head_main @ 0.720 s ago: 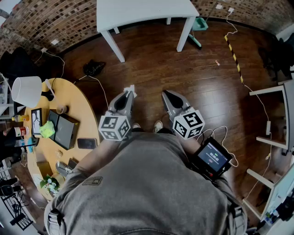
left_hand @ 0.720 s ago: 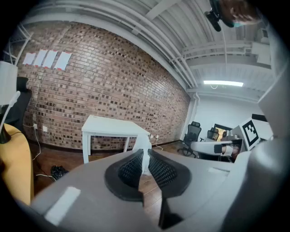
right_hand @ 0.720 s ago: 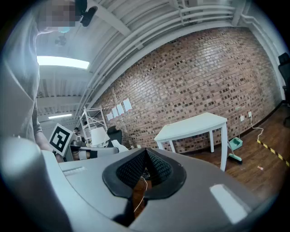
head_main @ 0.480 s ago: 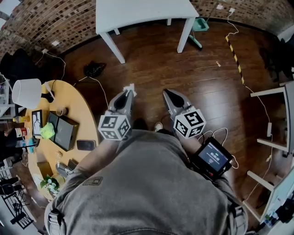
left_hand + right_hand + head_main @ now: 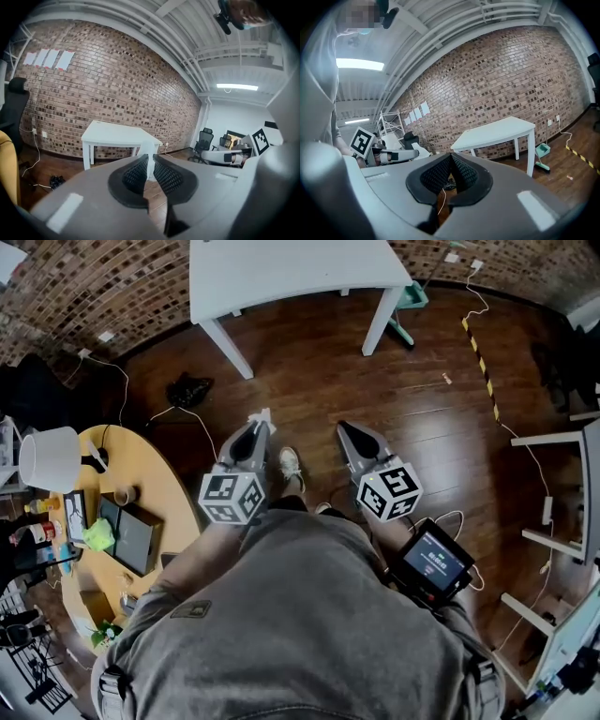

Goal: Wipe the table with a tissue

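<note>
I hold the tissue (image 5: 146, 152) pinched in my left gripper (image 5: 258, 424), its white tip poking forward ready for the white table (image 5: 291, 273) well ahead across the floor (image 5: 394, 381), while my right gripper (image 5: 344, 429) rides alongside, clenched on nothing.

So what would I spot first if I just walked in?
Probably the left gripper pinching a white tissue over the dark wood floor, with the right gripper shut beside it. Then the big white table ahead by the brick wall.
</note>
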